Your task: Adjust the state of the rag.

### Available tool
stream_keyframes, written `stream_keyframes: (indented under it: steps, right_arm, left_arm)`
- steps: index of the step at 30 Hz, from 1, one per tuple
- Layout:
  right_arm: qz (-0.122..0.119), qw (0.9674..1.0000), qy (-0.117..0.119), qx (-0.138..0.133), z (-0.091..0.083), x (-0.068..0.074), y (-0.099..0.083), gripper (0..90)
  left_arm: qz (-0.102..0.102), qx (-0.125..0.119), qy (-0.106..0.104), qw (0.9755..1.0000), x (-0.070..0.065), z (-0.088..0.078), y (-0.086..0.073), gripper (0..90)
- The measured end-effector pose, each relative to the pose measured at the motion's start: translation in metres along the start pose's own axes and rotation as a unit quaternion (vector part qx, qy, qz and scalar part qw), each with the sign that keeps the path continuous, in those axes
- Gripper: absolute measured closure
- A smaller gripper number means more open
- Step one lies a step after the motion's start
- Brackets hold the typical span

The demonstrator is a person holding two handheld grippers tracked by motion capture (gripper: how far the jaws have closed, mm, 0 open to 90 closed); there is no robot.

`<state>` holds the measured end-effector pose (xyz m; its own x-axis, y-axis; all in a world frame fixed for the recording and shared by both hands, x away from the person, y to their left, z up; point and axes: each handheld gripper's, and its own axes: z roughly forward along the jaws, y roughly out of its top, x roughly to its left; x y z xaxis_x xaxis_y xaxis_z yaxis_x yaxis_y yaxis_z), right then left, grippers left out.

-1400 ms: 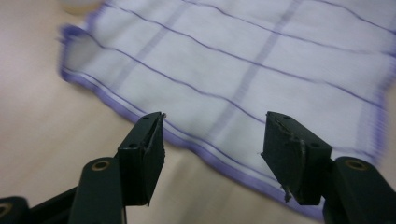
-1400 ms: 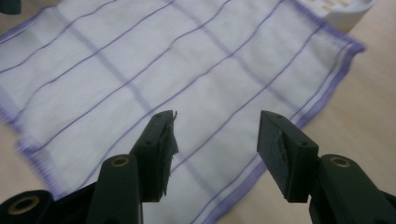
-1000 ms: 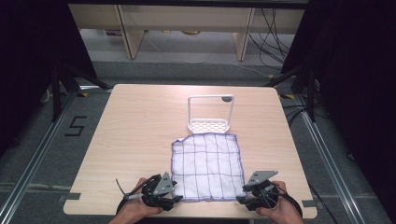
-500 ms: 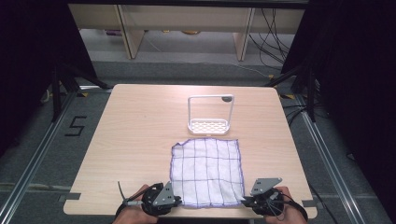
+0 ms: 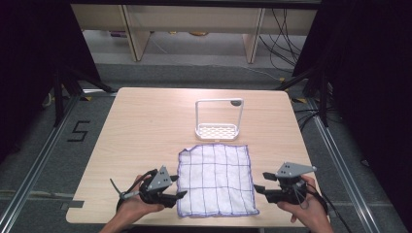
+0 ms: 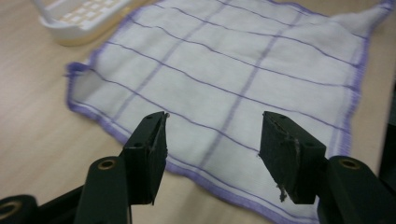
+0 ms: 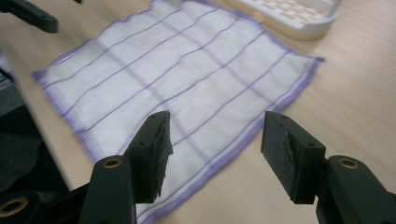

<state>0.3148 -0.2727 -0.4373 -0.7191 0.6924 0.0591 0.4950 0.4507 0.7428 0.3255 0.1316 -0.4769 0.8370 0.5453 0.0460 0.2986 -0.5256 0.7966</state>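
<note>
Both grippers sit at the near edge of the table (image 5: 145, 121), one at each near corner of the cloth (image 5: 216, 179). Left gripper (image 5: 179, 196), in the person's left hand (image 5: 131, 208), has just been opening its jaws; they stand apart with nothing between them, above the cloth's near left hem. Right gripper (image 5: 260, 183), in the right hand (image 5: 306, 208), has likewise just been opening, its jaws apart and holding nothing. White cloth with purple lines lies flat and spread out. Beyond it, just past its far edge, stands a white rack (image 5: 218, 121).
</note>
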Motion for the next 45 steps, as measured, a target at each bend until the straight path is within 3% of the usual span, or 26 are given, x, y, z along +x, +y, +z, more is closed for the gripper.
stream_keyframes:
  steps: [5,6,10,11,12,17,18,19,20,21,22,23,25,26,27,28,29,30,31,33,38,41,42,43,44,45]
  right_arm:
    - [0.045,0.9986,-0.022,0.015,0.02,-0.027,0.009,43.9]
    - [0.036,0.9988,-0.028,0.018,0.024,-0.035,0.009,43.9]
    - [0.048,0.9977,-0.042,0.021,0.037,-0.056,0.012,43.7]
    - [0.066,0.9964,-0.046,0.028,0.039,-0.058,0.013,43.6]
    - [0.059,0.9966,-0.052,0.025,0.043,-0.063,0.014,43.2]
    - [0.078,0.9943,-0.063,0.034,0.058,-0.081,0.026,43.4]
    - [0.078,0.9948,-0.056,0.035,0.062,-0.084,0.029,43.2]
    - [0.074,0.9948,-0.067,0.022,0.067,-0.085,0.033,42.6]
    - [0.079,0.9942,-0.06,0.043,0.067,-0.084,0.038,42.4]
    - [0.067,0.9959,-0.057,0.022,0.071,-0.085,0.041,42.2]
    - [0.064,0.9956,-0.061,0.031,0.07,-0.085,0.046,41.6]
    - [0.075,0.995,-0.058,0.032,0.07,-0.085,0.05,41.5]
    - [0.082,0.9948,-0.059,0.012,0.075,-0.089,0.055,42.5]
    - [0.089,0.9944,-0.054,0.016,0.079,-0.089,0.057,42.7]
    - [0.075,0.9953,-0.058,0.017,0.082,-0.091,0.059,42.7]
    - [0.091,0.9938,-0.062,0.009,0.086,-0.09,0.061,42.7]
    - [0.091,0.9938,-0.062,0.009,0.086,-0.09,0.061,42.7]
    - [0.081,0.9948,-0.052,0.032,0.09,-0.092,0.066,43.1]
    - [0.081,0.9954,-0.05,0.009,0.095,-0.092,0.066,43.1]
    - [0.062,0.9958,-0.057,0.034,0.098,-0.095,0.068,43.1]
    - [0.075,0.9942,-0.068,0.036,0.108,-0.101,0.068,44.4]
    - [0.079,0.9934,-0.068,0.049,0.111,-0.101,0.069,44.6]
    - [0.077,0.9934,-0.066,0.053,0.113,-0.101,0.07,44.9]
    - [0.058,0.9952,-0.071,0.035,0.117,-0.104,0.068,45.0]
    - [0.059,0.9947,-0.067,0.05,0.117,-0.103,0.07,45.1]
    - [0.054,0.9953,-0.068,0.04,0.122,-0.103,0.069,45.3]
  left_arm:
    - [-0.01,0.007,0.022,0.9997,0.018,0.005,0.0,40.6]
    - [-0.013,0.005,0.026,0.9996,0.021,0.007,0.0,40.3]
    - [-0.029,0.004,0.043,0.9986,0.033,0.014,0.0,38.5]
    - [-0.035,0.004,0.045,0.9983,0.037,0.016,0.001,38.4]
    - [-0.035,0.004,0.045,0.9983,0.037,0.016,0.001,38.1]
    - [-0.054,0.007,0.069,0.9961,0.054,0.027,0.006,35.5]
    - [-0.053,0.012,0.071,0.996,0.057,0.028,0.008,35.0]
    - [-0.049,0.02,0.074,0.9959,0.06,0.028,0.01,34.2]
    - [-0.046,0.024,0.074,0.9959,0.063,0.028,0.012,33.5]
    - [-0.047,0.03,0.078,0.9955,0.066,0.027,0.013,33.1]
    - [-0.052,0.028,0.081,0.995,0.069,0.027,0.014,32.6]
    - [-0.052,0.028,0.081,0.995,0.069,0.027,0.014,32.0]
    - [-0.067,0.019,0.083,0.9942,0.076,0.031,0.014,31.7]
    - [-0.073,0.013,0.087,0.9935,0.078,0.034,0.013,31.3]
    - [-0.079,0.017,0.092,0.9925,0.079,0.036,0.013,31.2]
    - [-0.081,0.023,0.089,0.9925,0.081,0.037,0.013,30.8]
    - [-0.081,0.023,0.089,0.9925,0.081,0.037,0.013,30.7]
    - [-0.093,0.019,0.09,0.9914,0.085,0.037,0.014,30.3]
    - [-0.098,0.018,0.089,0.991,0.086,0.039,0.015,30.0]
    - [-0.098,0.017,0.092,0.9908,0.088,0.04,0.017,29.9]
    - [-0.094,0.018,0.096,0.9908,0.095,0.049,0.02,29.4]
    - [-0.085,0.033,0.08,0.9926,0.096,0.055,0.021,28.8]
    - [-0.082,0.038,0.08,0.9927,0.095,0.056,0.022,28.6]
    - [-0.078,0.037,0.079,0.9931,0.096,0.058,0.022,28.5]
    - [-0.079,0.037,0.079,0.993,0.096,0.06,0.021,28.5]
    - [-0.082,0.036,0.081,0.9927,0.096,0.062,0.021,28.5]
